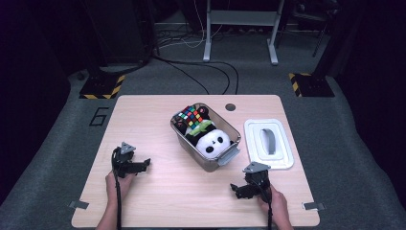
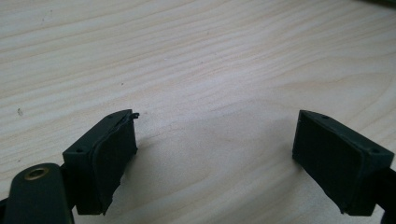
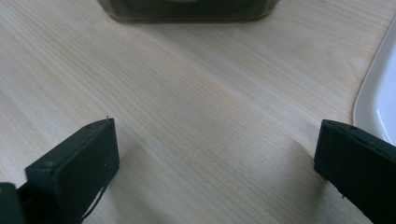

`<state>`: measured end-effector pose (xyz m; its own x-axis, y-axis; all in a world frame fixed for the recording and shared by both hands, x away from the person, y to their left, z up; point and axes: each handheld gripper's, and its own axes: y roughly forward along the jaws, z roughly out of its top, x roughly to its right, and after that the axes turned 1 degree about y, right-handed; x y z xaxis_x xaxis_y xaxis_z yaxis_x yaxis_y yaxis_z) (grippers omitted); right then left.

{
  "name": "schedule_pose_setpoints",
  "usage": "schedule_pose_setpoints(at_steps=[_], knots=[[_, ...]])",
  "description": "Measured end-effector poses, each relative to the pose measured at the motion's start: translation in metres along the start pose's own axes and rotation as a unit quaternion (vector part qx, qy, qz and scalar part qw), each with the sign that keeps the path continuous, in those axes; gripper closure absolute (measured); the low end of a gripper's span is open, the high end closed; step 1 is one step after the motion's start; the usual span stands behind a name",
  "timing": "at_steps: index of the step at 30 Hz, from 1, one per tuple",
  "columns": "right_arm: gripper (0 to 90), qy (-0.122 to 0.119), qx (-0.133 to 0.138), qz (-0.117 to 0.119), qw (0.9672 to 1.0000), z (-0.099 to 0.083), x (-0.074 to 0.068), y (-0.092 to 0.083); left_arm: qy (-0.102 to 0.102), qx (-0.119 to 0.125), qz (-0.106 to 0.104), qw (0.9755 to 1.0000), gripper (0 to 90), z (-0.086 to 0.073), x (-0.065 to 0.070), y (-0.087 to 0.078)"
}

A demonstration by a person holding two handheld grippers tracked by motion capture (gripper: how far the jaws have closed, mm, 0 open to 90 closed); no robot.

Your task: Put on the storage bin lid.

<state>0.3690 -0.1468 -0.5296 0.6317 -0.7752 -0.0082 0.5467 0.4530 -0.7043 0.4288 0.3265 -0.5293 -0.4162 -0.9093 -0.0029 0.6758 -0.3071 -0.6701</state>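
The right gripper (image 1: 238, 189) rests low over the desk (image 1: 158, 191) near the front edge, with its jaws wide apart and nothing between them; in the right gripper view only bare wood lies between the two black pads. From this gripper the nearest thing is the white lid (image 1: 268, 143), which lies flat on the desk just beyond it and a little to its right; its edge (image 3: 380, 100) shows at the right side of the right gripper view. The lid is a rounded rectangle and its long axis runs away from the person, with a grey handle (image 1: 269, 141) in the middle along the same direction. To the left of the lid, close to it but not touching, stands the grey bin (image 1: 207, 163), set at a slant on the desk. Inside it lie a panda plush toy (image 1: 212, 141) at the near end and a colourful cube puzzle (image 1: 192, 116) at the far end.

The left gripper (image 1: 147, 164) hovers at the left part of the desk, also wide open and empty, with its jaws towards the bin. It is well apart from the lid, and the bin stands between them.

So I judge that the right gripper is the one for the lid: it needs to go forward and slightly right, then carry the lid to the left onto the bin. Because the bin is slanted, the lid must probably turn a little to match.
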Motion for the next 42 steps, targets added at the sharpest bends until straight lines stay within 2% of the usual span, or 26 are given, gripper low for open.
schedule_pose_setpoints(at_steps=[8,14,21,26,28,31,33,35,38,42], knots=[[0.0,0.007,-0.001,-0.004,1.0,0.0,-0.002,-0.001,0.007,0.002,-0.004,1.0,13.2,-0.001,-0.001,0.0],[0.0,0.008,-0.001,-0.004,1.0,0.0,-0.002,-0.001,0.003,0.002,-0.003,1.0,12.7,0.0,0.001,0.0],[0.0,0.01,-0.001,-0.008,0.9999,0.0,-0.003,0.0,0.012,-0.002,-0.012,0.9999,12.8,0.001,0.003,0.001],[0.0,-0.002,-0.009,-0.003,1.0,-0.001,0.0,-0.003,0.026,0.0,-0.023,0.9994,12.7,0.001,0.005,0.001],[0.1,0.002,-0.013,-0.013,0.9998,-0.001,-0.001,-0.005,0.025,0.0,-0.023,0.9994,12.7,0.001,0.005,0.001],[7.3,-0.005,-0.013,0.013,0.9998,-0.002,0.003,-0.009,0.025,0.0,-0.023,0.9994,12.7,0.001,0.005,0.001],[5.6,0.008,-0.009,0.029,0.9995,-0.003,0.008,-0.012,0.024,0.001,-0.023,0.9994,12.7,0.001,0.005,0.001],[5.6,0.011,-0.006,0.032,0.9994,-0.003,0.012,-0.015,0.025,0.0,-0.023,0.9994,12.7,0.001,0.005,0.001],[5.4,0.023,0.005,0.023,0.9995,-0.002,0.021,-0.022,0.024,0.001,-0.023,0.9995,12.7,0.001,0.005,0.002],[3.5,0.055,0.011,-0.001,0.9984,0.005,0.036,-0.029,0.024,0.001,-0.023,0.9995,12.8,0.001,0.005,0.002]])
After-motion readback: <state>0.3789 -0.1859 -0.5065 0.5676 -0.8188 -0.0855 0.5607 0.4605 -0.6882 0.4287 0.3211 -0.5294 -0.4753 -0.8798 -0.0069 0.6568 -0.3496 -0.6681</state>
